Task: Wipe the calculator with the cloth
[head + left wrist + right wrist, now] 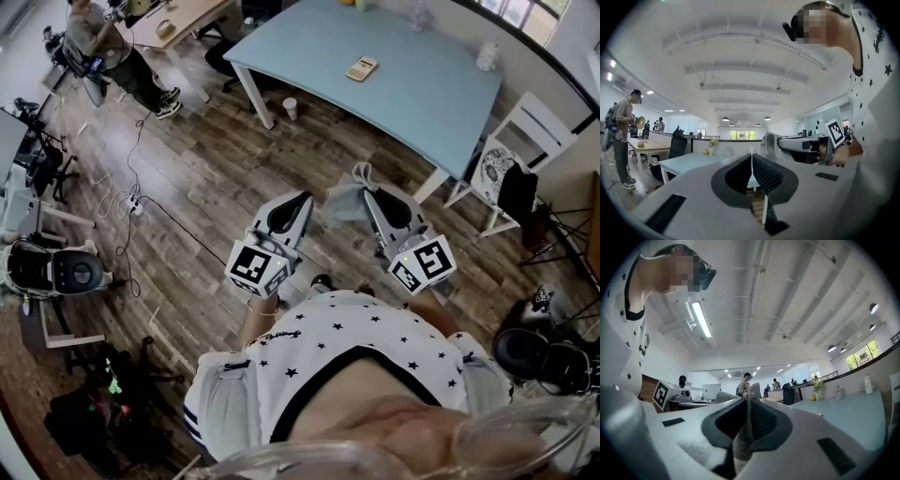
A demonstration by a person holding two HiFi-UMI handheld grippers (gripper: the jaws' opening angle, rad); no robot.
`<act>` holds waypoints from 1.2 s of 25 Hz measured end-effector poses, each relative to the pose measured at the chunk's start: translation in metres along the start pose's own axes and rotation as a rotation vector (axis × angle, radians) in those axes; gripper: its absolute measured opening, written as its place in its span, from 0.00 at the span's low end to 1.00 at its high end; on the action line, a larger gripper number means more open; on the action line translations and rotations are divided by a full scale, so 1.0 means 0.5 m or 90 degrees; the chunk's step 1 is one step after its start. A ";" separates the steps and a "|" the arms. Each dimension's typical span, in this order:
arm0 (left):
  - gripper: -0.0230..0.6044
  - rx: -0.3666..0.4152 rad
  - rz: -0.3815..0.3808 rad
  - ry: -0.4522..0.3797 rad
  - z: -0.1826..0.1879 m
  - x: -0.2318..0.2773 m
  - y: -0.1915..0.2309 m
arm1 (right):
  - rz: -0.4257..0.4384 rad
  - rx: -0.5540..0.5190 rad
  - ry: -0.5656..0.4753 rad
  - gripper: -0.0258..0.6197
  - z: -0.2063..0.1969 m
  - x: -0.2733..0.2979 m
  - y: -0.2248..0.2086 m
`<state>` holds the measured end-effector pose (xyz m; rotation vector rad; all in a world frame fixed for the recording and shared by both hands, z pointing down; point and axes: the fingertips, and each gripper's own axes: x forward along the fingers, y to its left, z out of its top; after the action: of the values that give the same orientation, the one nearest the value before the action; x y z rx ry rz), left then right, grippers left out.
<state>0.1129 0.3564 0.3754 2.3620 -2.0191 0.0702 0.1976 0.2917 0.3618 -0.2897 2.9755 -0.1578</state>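
The calculator (362, 67) lies flat on the light blue table (412, 84), well ahead of both grippers. My right gripper (364, 174) is shut on a grey cloth (344, 202), which hangs from its tips above the wooden floor. In the right gripper view, the cloth (744, 432) is pinched between the jaws of the right gripper (748, 400). My left gripper (302, 200) is held beside it, shut with nothing in it. In the left gripper view, the left gripper (751, 157) has its pads pressed together, and the right gripper with the cloth (769, 142) shows at the right.
A white paper cup (290, 107) stands on the floor by a table leg. A white chair (525, 142) is at the table's right end, and a bottle (486, 56) stands on the table. Cables and a power strip (132, 203) lie left. A person (108, 42) stands far left.
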 end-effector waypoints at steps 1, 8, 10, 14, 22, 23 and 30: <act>0.09 -0.001 0.000 0.001 -0.001 0.003 -0.004 | 0.002 0.003 -0.003 0.08 0.001 -0.005 -0.003; 0.09 0.008 -0.003 0.002 0.012 0.033 -0.046 | -0.007 0.025 -0.042 0.09 0.030 -0.047 -0.041; 0.09 0.013 -0.007 0.002 0.016 0.044 -0.061 | -0.003 0.021 -0.045 0.09 0.034 -0.059 -0.044; 0.09 0.023 -0.014 -0.001 0.017 0.064 -0.098 | 0.000 0.018 -0.044 0.09 0.032 -0.091 -0.058; 0.09 0.021 -0.021 0.002 0.012 0.087 -0.158 | -0.016 0.041 -0.058 0.09 0.040 -0.147 -0.095; 0.09 0.019 -0.022 0.003 0.009 0.090 -0.159 | -0.017 0.042 -0.057 0.09 0.038 -0.149 -0.097; 0.09 0.001 -0.040 -0.002 -0.006 0.121 -0.150 | -0.028 0.051 -0.041 0.09 0.023 -0.146 -0.120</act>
<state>0.1962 0.3087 0.3822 2.4257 -1.9453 0.0663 0.2811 0.2465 0.3676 -0.3445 2.8920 -0.2657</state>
